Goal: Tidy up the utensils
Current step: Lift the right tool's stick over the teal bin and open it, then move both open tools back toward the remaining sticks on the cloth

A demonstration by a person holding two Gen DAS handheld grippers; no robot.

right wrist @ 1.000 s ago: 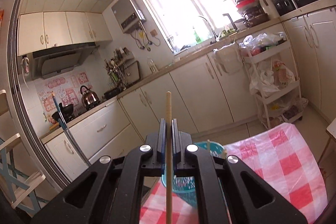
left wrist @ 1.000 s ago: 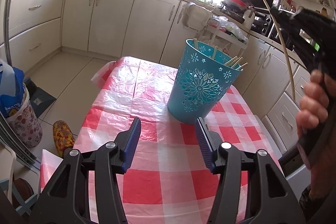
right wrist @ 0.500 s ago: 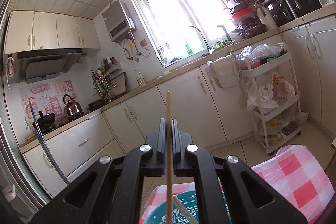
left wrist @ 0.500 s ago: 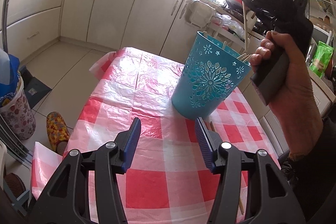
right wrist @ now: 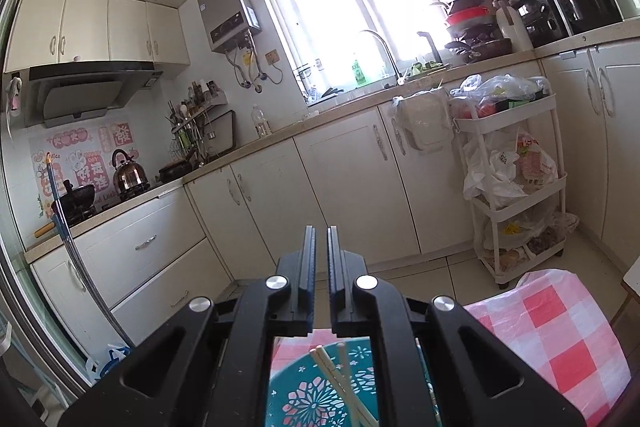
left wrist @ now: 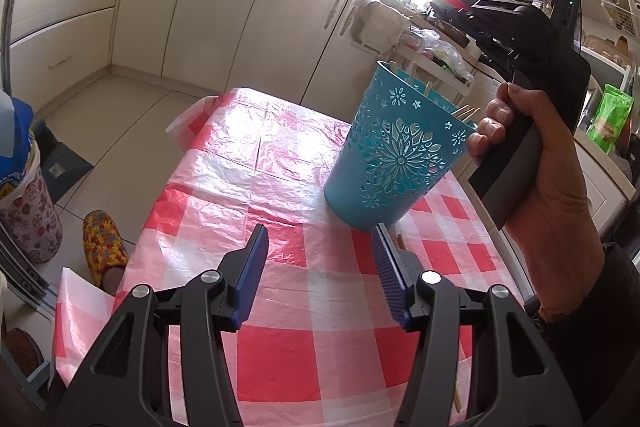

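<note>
A blue cut-out basket (left wrist: 396,155) stands on the red-and-white checked tablecloth (left wrist: 260,155) and holds several wooden chopsticks (left wrist: 464,113). My left gripper (left wrist: 320,247) hovers low over the cloth just in front of the basket, open, with nothing between its pads. A loose chopstick (left wrist: 401,242) lies on the cloth beside its right finger. A hand (left wrist: 552,187) holds my right gripper (left wrist: 478,5) above the basket's far rim. In the right wrist view that gripper (right wrist: 321,239) is shut with nothing in it, and the basket (right wrist: 304,399) with its chopsticks (right wrist: 340,383) is directly below.
Another chopstick (left wrist: 456,401) lies near the table's right edge. A patterned slipper (left wrist: 104,247) and a floral bucket (left wrist: 28,211) sit on the floor to the left. Cream cabinets (right wrist: 256,211) and a white trolley (right wrist: 516,187) stand beyond the table.
The chopstick that stood between the right gripper's pads is gone from them. That gripper moved in over the basket, which now shows under it. The left gripper sank slightly.
</note>
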